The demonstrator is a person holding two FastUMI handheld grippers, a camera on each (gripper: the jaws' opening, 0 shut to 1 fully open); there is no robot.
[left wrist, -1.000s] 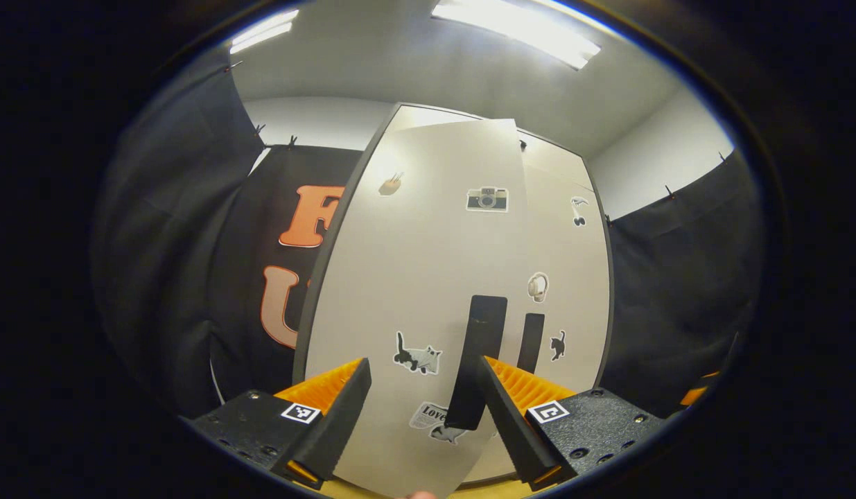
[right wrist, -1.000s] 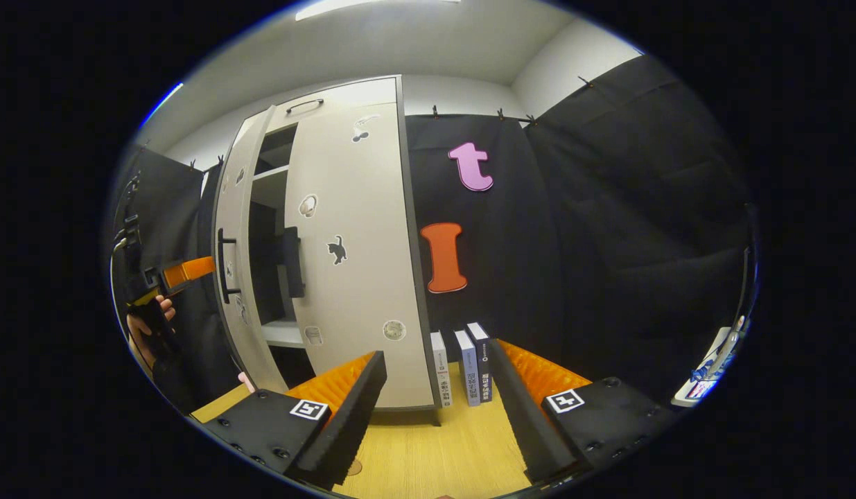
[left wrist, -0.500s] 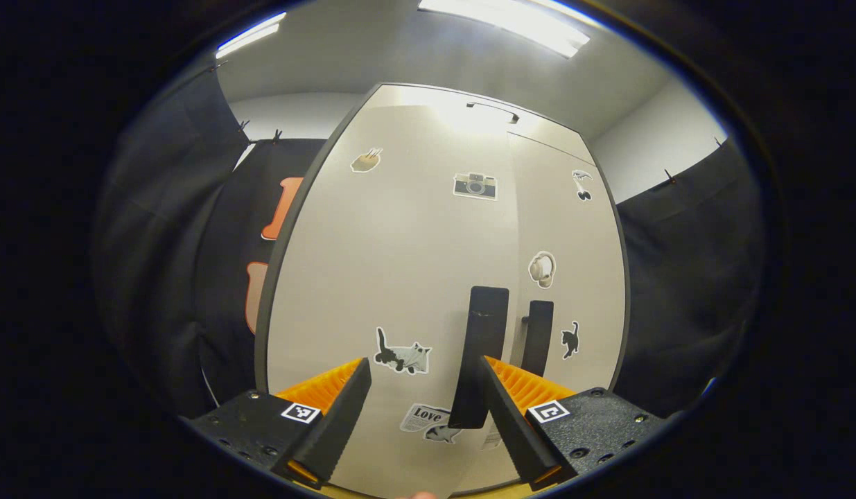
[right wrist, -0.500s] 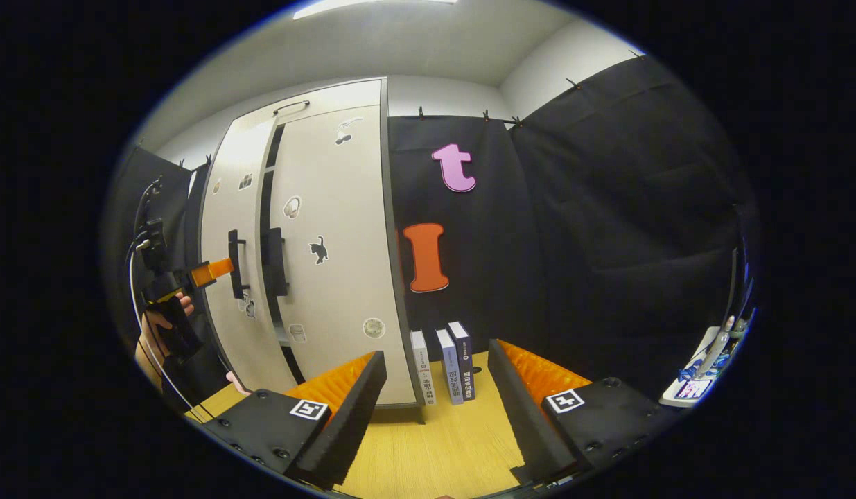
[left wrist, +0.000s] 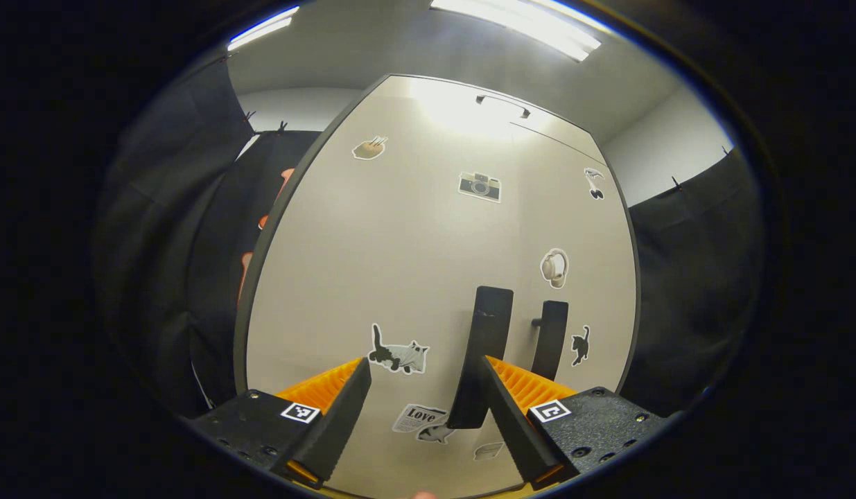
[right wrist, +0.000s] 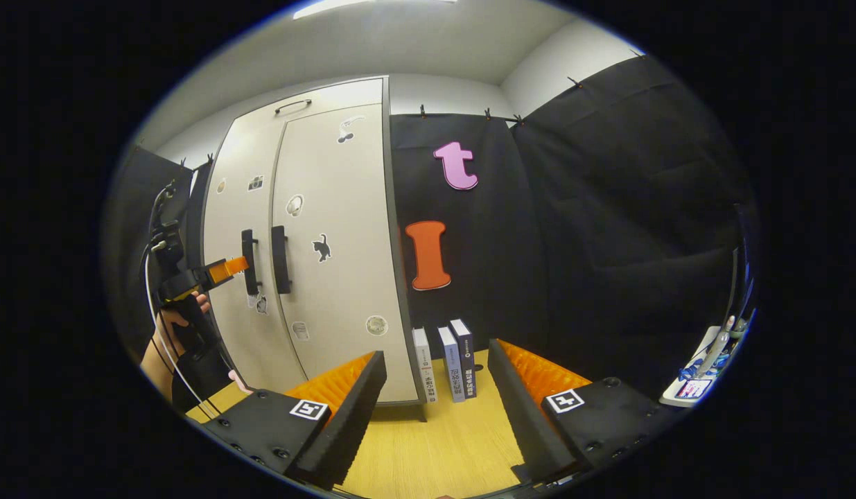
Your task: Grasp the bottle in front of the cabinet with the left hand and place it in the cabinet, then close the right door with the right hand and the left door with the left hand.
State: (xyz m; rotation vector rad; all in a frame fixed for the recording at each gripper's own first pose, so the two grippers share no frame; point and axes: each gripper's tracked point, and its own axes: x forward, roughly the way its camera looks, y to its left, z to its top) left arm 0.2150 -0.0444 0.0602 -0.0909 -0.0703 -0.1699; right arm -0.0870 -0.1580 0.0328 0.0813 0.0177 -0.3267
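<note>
Both doors (right wrist: 310, 229) are sitting flush, hiding any bottle inside the cabinet (right wrist: 389, 208), while the left gripper (left wrist: 421, 409) is hanging spread at the left handle (left wrist: 483, 353), apparently to push, and the right gripper (right wrist: 434, 409) is waiting spread, well back.

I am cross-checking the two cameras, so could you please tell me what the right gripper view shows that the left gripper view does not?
Right gripper view: three books standing beside the cabinet on the wooden tabletop, the left claw held by a hand at the left door's handle, and its own open right claw.

Left gripper view: a cat sticker and a camera sticker close up.

Both: the cabinet with both doors shut and two dark handles.
</note>
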